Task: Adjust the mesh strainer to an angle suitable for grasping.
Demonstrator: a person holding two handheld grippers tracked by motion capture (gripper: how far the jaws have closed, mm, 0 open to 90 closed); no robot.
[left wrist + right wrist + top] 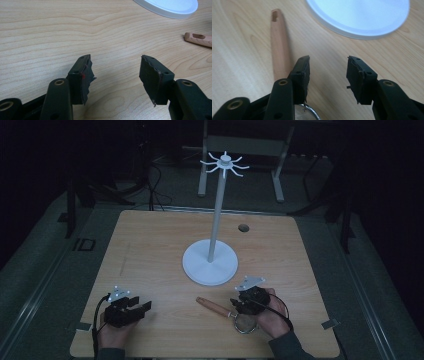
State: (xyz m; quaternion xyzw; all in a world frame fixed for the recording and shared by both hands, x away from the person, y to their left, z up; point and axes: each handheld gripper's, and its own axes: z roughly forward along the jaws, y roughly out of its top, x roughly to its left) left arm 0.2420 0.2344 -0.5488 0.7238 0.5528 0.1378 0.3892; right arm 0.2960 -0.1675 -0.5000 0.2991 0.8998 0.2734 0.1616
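- My right gripper [245,303] sits near the front edge of the table [150,250], its fingers [302,72] parted with only bare wood between them; nothing is gripped.
- The tool I am working at is a small strainer with a wooden handle [214,306] and a metal ring [245,325]. It lies flat on the table, handle pointing away to the left, ring toward the front edge.
- In the right gripper view the handle [279,47] runs just beside the left finger on its outer side, not between the two, and a bit of the metal ring [308,113] shows below that finger.
- My left gripper [131,309] rests at the front left of the table, well apart from the strainer. Its fingers [82,77] are spread wide and empty.
- From the left gripper view I see the handle's slotted end [198,39] off to the right.
- A white stand [210,262] with a round base, thin pole and hooked top stands mid-table, just beyond the right gripper.
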